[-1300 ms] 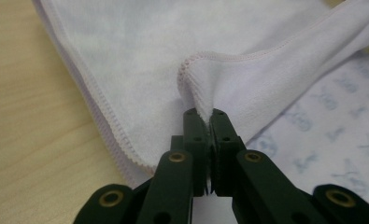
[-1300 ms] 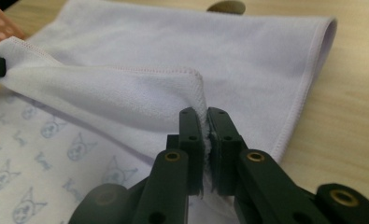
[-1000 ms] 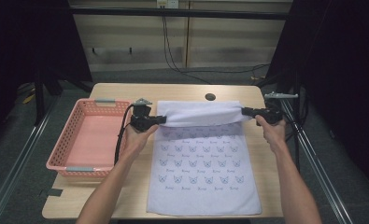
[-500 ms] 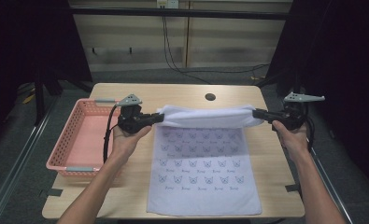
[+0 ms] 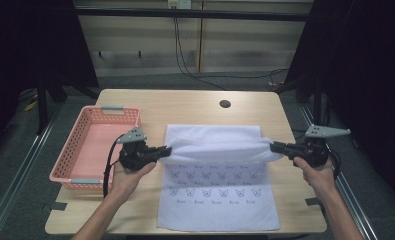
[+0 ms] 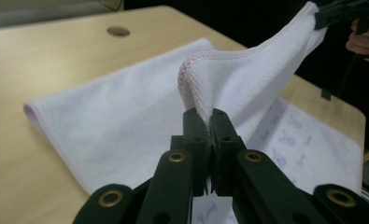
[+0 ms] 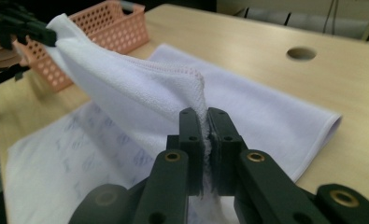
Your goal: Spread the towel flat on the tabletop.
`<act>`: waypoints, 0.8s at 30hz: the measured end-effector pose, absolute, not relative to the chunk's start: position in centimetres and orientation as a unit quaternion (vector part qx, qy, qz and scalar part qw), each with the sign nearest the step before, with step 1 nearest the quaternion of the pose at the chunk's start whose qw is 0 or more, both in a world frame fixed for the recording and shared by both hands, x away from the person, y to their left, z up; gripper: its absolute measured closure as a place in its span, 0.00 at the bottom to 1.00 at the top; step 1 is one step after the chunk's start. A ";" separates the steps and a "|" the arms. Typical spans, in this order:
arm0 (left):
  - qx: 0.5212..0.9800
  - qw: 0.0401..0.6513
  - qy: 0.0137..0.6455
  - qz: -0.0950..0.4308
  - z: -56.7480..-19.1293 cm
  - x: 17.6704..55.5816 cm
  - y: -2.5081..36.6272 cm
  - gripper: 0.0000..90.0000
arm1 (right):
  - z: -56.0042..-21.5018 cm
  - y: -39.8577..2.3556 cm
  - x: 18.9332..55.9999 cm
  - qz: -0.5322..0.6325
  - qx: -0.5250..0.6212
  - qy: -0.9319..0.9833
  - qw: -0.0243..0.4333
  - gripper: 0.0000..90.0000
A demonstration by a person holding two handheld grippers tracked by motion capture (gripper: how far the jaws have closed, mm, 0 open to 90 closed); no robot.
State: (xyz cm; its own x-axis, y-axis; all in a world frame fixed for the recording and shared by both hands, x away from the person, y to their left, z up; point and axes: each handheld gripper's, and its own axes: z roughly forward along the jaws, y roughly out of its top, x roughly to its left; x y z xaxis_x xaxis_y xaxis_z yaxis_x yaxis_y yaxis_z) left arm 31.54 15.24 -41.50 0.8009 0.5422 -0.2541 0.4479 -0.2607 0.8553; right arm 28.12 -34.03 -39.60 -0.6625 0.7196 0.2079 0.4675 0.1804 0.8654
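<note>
We see a white terry towel printed with small blue butterfly motifs [image 5: 217,192] spread on a pale wooden table [image 5: 190,107], its far edge lifted and folded back toward us. The left gripper [image 5: 166,150] pinches one corner of that raised edge, its black jaws clamped tight on the cloth, as the left gripper view shows with the hem bunched between them [image 6: 209,122]. The right gripper [image 5: 276,147] grips the opposite corner the same way, jaws pressed together on the pink-stitched hem [image 7: 204,122]. Between the two the lifted edge hangs as a soft roll across the towel's width, above the printed half that lies flat toward the near edge of the table.

The tabletop is light-grained wood with a round dark cable hole [image 5: 225,104] near its far side. A salmon-pink perforated plastic basket [image 5: 67,162] with grey handles stands on the left part of the table, just beside the left hand [image 5: 127,176]. The right hand [image 5: 317,172] is off the table's right edge.

Beyond the table we make out a grey floor, a pale panelled wall with black cables [image 5: 185,52] hanging down it, and dark curtains on both sides. Metal rails [image 5: 15,170] run along the floor at the left.
</note>
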 end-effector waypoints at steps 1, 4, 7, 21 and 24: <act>0.795 0.516 0.316 0.038 -42.5 31.0 15.3 0.97 | -40.2 -33.9 27.7 0.503 0.390 0.762 0.119 0.95; 0.799 0.511 0.316 0.028 -44.0 30.0 15.5 0.97 | -42.7 -33.7 25.6 0.498 0.397 0.765 0.096 0.94; 0.811 0.495 0.311 0.017 -45.6 28.5 15.5 0.96 | -44.2 -33.5 24.1 0.486 0.393 0.776 0.084 0.93; 0.860 0.421 0.286 -0.046 -48.6 24.4 15.9 0.79 | -48.1 -32.5 19.2 0.396 0.369 0.841 0.009 0.70; 0.854 0.434 0.281 -0.055 -48.0 23.7 16.6 0.77 | -48.2 -32.2 18.5 0.397 0.363 0.843 -0.012 0.68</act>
